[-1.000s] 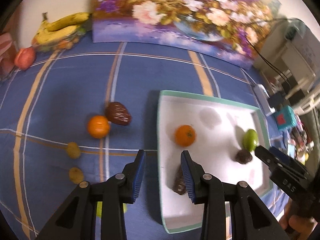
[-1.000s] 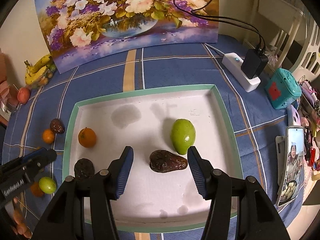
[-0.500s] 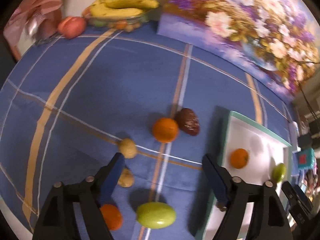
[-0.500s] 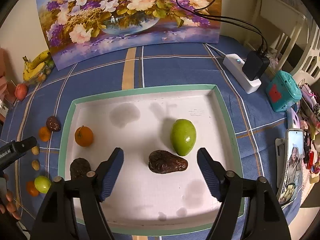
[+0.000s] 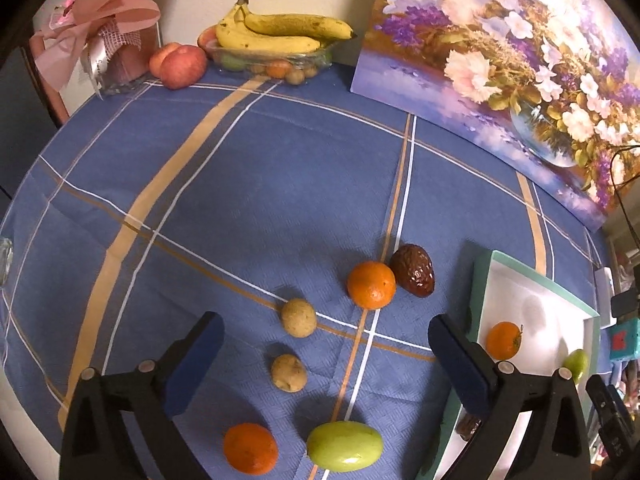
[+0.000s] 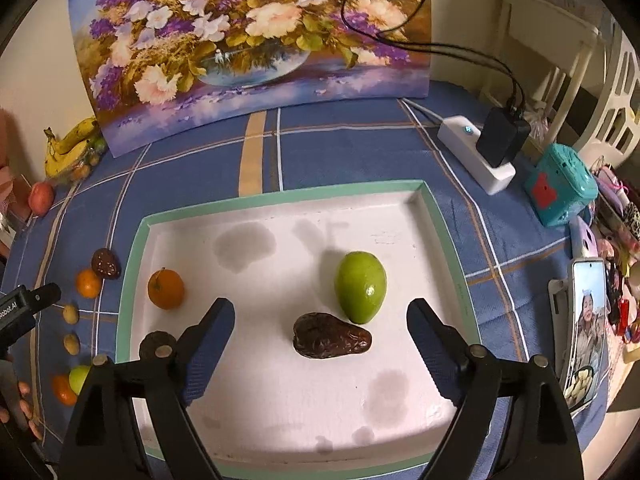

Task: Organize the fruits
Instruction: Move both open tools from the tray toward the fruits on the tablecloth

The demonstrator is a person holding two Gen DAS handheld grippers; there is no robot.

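Hovering over loose fruit on the desk (image 5: 248, 184), the left gripper (image 5: 324, 344) has just spread its fingers, pinching nothing. Likewise the right gripper (image 6: 320, 332), above a date (image 6: 330, 336) lying in the tray (image 6: 280, 196).

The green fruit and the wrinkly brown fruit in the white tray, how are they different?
The smooth green egg-shaped fruit has shiny skin, while the wrinkled dark brown fruit is creased and dull. The green fruit looks bigger and plumper than the brown one. The green fruit points up the picture; the brown one lies sideways across it. Both rest close together on the white tray with a green rim, between the fingers of the open right gripper, which touches neither.
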